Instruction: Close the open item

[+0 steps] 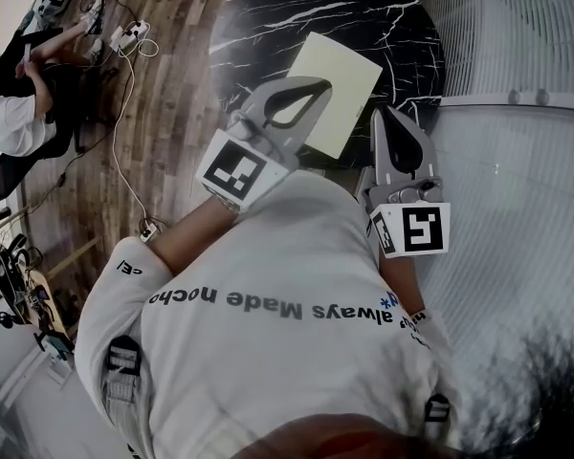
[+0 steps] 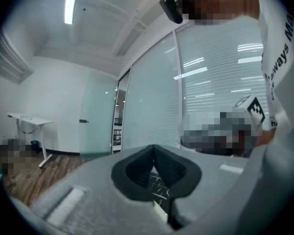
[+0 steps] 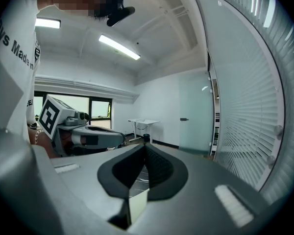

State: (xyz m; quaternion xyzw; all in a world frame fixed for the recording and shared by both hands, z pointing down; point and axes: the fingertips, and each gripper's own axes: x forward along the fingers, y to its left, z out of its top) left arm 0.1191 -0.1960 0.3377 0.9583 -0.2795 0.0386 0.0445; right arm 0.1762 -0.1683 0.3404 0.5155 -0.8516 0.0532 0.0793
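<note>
A pale cream rectangular item lies flat on the round black marble table, and it looks closed. My left gripper is held above the table over the item's near left edge, its jaws shut with nothing between them. My right gripper hovers just to the right of the item, jaws also shut and empty. In the left gripper view the left gripper points almost level at a glass wall, and a sliver of the cream item shows below the jaws. The right gripper view shows the right gripper the same way.
A glass wall with blinds runs close along the right. The wooden floor to the left carries cables and a power strip, and a seated person is at the far left. A white desk stands across the room.
</note>
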